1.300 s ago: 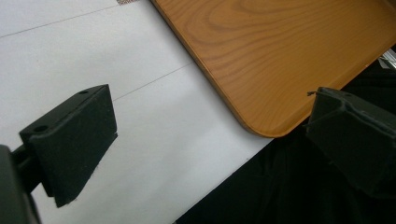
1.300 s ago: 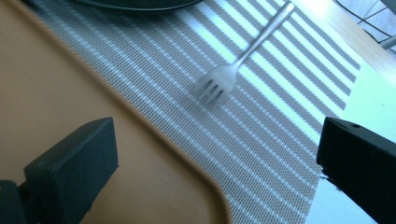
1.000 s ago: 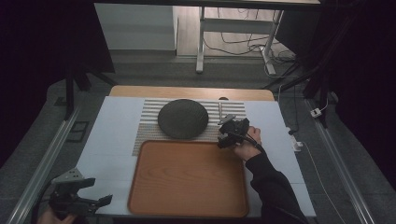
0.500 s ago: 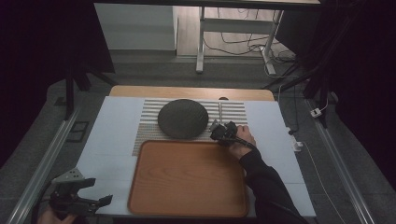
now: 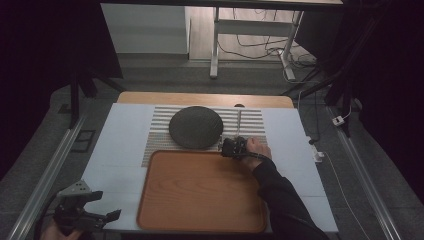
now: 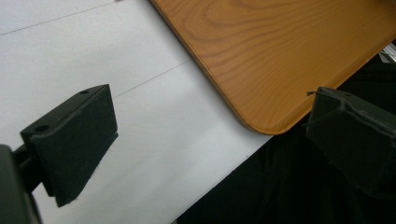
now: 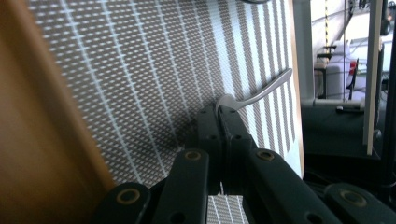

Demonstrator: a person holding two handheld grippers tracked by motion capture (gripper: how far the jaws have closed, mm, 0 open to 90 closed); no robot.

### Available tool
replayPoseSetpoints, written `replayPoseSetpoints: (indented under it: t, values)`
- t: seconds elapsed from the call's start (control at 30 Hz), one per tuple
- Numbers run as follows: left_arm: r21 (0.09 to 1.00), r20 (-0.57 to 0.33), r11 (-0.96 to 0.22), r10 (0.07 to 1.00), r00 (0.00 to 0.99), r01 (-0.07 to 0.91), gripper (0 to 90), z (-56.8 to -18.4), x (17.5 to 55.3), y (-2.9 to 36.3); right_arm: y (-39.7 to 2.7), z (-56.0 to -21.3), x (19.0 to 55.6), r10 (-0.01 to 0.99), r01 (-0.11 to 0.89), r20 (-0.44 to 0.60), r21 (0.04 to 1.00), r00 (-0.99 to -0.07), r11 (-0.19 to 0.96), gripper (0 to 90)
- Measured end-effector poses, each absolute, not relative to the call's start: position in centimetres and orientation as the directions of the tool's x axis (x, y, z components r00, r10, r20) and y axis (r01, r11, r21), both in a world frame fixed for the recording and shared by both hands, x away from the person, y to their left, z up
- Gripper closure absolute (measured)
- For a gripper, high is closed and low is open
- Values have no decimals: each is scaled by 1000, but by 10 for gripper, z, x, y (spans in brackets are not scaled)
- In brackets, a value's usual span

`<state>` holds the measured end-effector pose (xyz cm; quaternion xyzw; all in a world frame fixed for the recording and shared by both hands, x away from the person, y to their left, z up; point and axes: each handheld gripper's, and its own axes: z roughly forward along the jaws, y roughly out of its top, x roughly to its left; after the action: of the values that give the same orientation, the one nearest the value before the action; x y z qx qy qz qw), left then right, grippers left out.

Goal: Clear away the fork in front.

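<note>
While my right gripper [image 5: 231, 147] sits at the far right corner of the wooden tray [image 5: 200, 192], its fingers [image 7: 219, 128] have just been closing and now stand together, clamped on one end of a metal spoon [image 7: 261, 91]. Spoon: lies on the striped mat [image 5: 250, 122], handle running away from me toward the far edge of the table [image 5: 295, 150], right of the dark round plate [image 5: 195, 126]. Plate: on the mat, just beyond the tray. Left gripper [image 5: 82, 212]: near the front left corner of the table, off the tray, fingers [image 6: 74, 140] wide apart, nothing between them; white table surface and tray corner beneath.
</note>
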<state>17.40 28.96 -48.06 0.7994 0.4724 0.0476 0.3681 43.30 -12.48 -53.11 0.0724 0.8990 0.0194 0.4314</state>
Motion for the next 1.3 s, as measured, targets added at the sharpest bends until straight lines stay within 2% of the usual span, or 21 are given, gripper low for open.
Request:
replayPoseSetpoints:
  t: [0.3, 0.7, 0.73, 0.8, 0.97, 1.3]
  values:
    - [652, -233, -304, 791, 565, 695, 0, -478, 172, 285, -128, -517, 427, 183, 122, -766, 137, -616, 983, 888]
    - [697, -262, -273, 764, 589, 663, 0, -473, 174, 283, -135, -497, 405, 222, 109, -719, 201, -658, 974, 888]
    - [700, -264, -274, 759, 595, 660, 0, -472, 175, 282, -136, -494, 400, 242, 105, -701, 234, -671, 967, 889]
    - [705, -262, -280, 751, 606, 651, 0, -471, 176, 280, -137, -492, 398, 241, 103, -702, 234, -670, 967, 888]
    - [710, -245, -304, 739, 628, 635, 0, -469, 180, 271, -140, -481, 384, 295, 112, -660, 305, -691, 946, 888]
    - [736, -194, -370, 687, 700, 567, 0, -468, 194, 255, -159, -459, 357, 416, 153, -516, 477, -749, 866, 889]
